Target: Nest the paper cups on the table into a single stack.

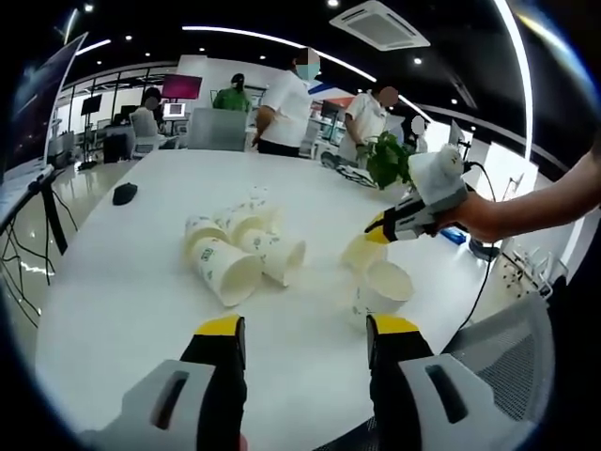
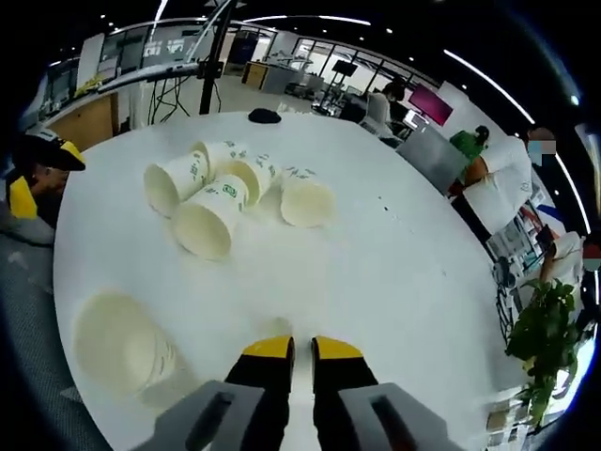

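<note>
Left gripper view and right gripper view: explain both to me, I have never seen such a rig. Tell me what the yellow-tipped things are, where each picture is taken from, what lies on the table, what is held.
There is no robot here. A person holds one pair of tongs in each hand, and a camera rides on each pair, looking along its jaws. In the left gripper view the left tongs rise from the bottom, jaws wide apart and empty; the right tongs reach in from the right, in the person's hand. In the right gripper view their jaws are nearly closed on nothing. On the white table lies a heap of paper cups on their sides, with another cup apart.
</note>
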Motion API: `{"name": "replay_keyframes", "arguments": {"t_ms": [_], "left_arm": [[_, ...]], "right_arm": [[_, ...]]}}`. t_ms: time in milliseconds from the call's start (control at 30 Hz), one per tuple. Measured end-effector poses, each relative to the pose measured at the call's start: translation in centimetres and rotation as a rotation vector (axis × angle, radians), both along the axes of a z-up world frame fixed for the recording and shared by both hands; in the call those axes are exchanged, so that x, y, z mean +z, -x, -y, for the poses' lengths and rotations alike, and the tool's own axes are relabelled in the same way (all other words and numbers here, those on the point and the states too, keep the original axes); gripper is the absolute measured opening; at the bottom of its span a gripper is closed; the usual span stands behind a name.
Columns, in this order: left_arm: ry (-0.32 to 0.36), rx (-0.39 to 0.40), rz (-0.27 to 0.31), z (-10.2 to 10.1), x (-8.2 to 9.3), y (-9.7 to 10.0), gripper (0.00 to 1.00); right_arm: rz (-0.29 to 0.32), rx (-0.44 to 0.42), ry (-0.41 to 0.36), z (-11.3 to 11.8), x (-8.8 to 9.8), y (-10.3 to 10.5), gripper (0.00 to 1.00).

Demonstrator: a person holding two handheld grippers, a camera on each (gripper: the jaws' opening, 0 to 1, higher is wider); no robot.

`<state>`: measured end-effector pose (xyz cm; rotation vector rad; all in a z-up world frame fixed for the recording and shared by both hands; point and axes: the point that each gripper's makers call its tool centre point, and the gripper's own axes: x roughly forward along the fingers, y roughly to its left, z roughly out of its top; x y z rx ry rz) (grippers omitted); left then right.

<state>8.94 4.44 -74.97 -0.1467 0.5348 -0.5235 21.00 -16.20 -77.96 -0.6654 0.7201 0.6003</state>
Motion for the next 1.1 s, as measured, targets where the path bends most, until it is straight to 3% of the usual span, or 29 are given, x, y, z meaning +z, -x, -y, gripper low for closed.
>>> {"name": "replay_keyframes", "arguments": {"t_ms": [233, 667, 1100], "left_arm": [[0.002, 0.002, 0.005, 0.0, 0.1, 0.0, 0.51], [0.002, -0.044, 0.007, 0.8, 0.2, 0.4, 0.51], [0.009, -0.079, 0.004, 1.5, 0.3, 0.8, 0.51]], "right_arm": [[0.035, -0.015, -0.017, 0.5, 1.3, -0.1, 0.00], [0.048, -0.076, -0.073, 1.3, 2.0, -0.8, 0.00], [0.094, -0.075, -0.148, 0.6, 6.2, 0.5, 0.00]]}}
